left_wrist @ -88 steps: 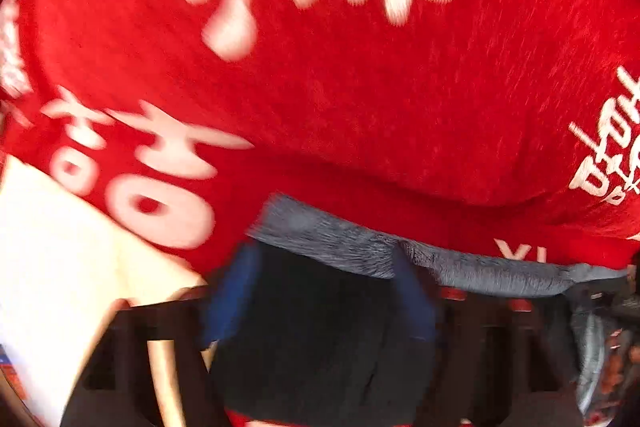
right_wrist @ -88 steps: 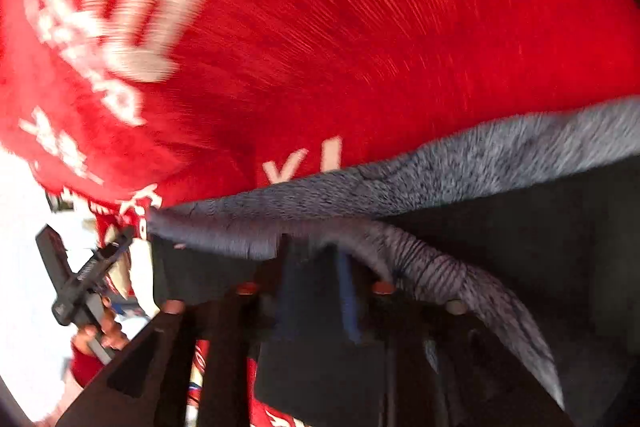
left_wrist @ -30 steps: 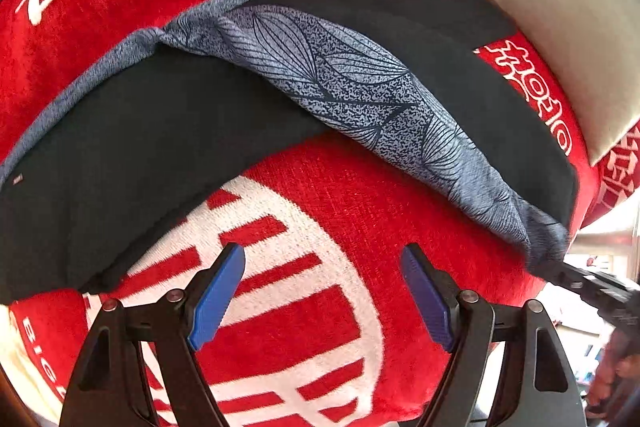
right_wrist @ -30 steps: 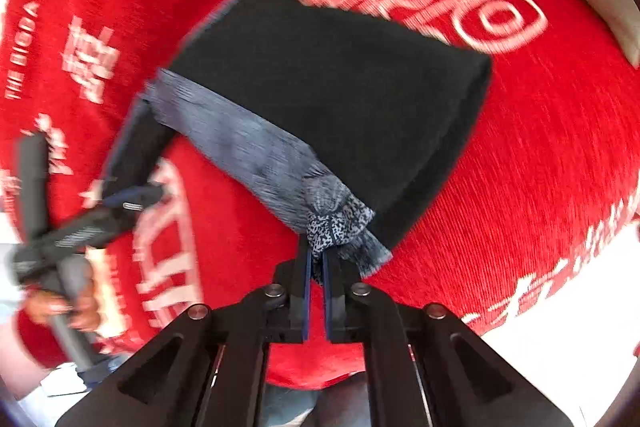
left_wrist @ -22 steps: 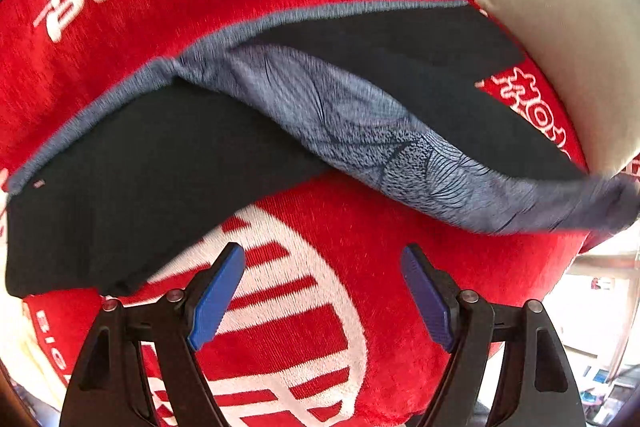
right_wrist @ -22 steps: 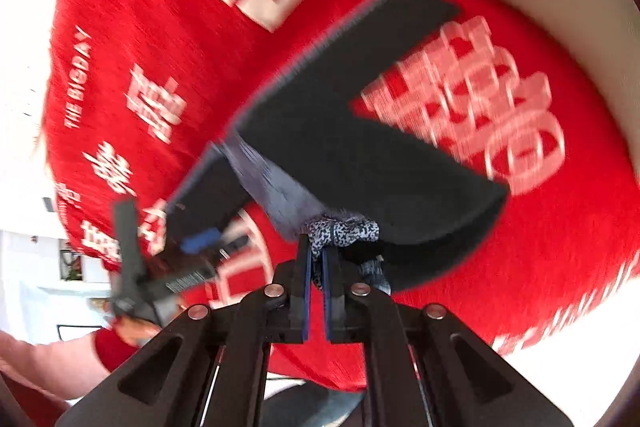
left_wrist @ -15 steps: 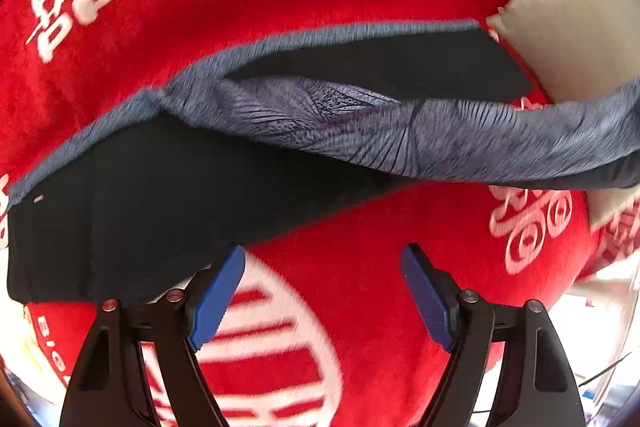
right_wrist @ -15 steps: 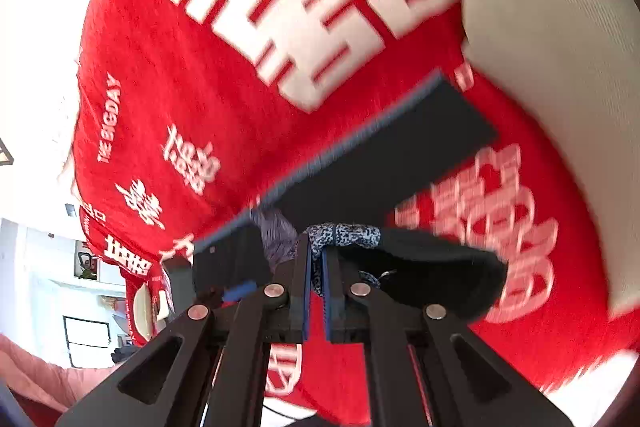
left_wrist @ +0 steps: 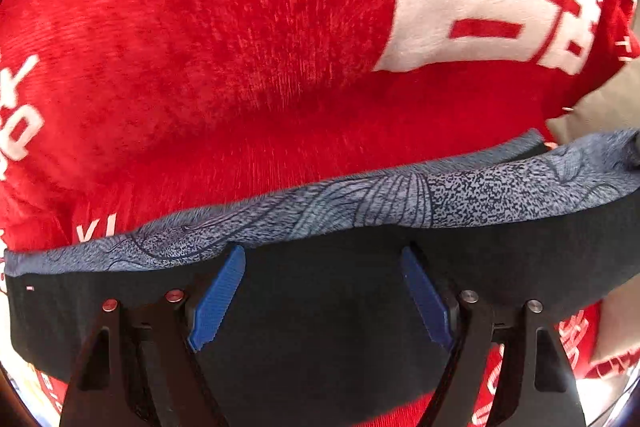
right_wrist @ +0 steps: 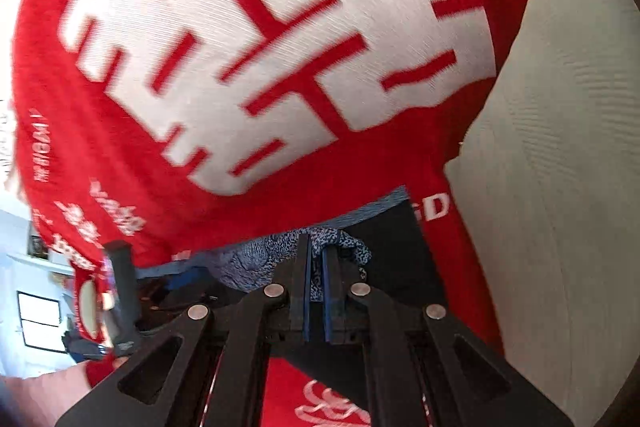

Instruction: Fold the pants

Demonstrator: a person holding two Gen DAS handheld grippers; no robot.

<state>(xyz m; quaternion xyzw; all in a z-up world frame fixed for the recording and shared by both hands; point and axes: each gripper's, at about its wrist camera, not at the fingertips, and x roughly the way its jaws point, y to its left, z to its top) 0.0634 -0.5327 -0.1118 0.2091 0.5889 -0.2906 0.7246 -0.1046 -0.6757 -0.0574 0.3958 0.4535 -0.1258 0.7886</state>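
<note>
Left wrist view: left gripper (left_wrist: 320, 291) spread wide, blue pads (left_wrist: 218, 301) apart with nothing pinched, hovering over the dark pants (left_wrist: 328, 319). Pants lie across the lower half of this view on the red blanket (left_wrist: 224, 59); grey leaf-print waistband (left_wrist: 400, 205) runs as a long band across the frame, left low to right high, just past the fingertips. Small pale tag on the dark fabric near the left edge.

Right wrist view: right gripper (right_wrist: 315, 259) pressed together, pinching a bunched bit of the speckled grey waistband between its blue pads; dark pants fabric hangs and spreads to the right of the fingers. Left gripper handle, black, shows at lower left with part of a hand (right_wrist: 52, 387) on it, blurred.

Surroundings: red blanket covers most of both views, big white character print (right_wrist: 280, 39) plus small white lettering along the edges. Beige cushion (right_wrist: 560, 187) at the right side, touching the blanket edge and close to the pants' right end. Nothing lies over the pants besides the grippers' own fingers. Room only a sliver at lower left of the right wrist view: white wall, a dark-framed window or panel (right_wrist: 38, 319). Motion blur on the print.
</note>
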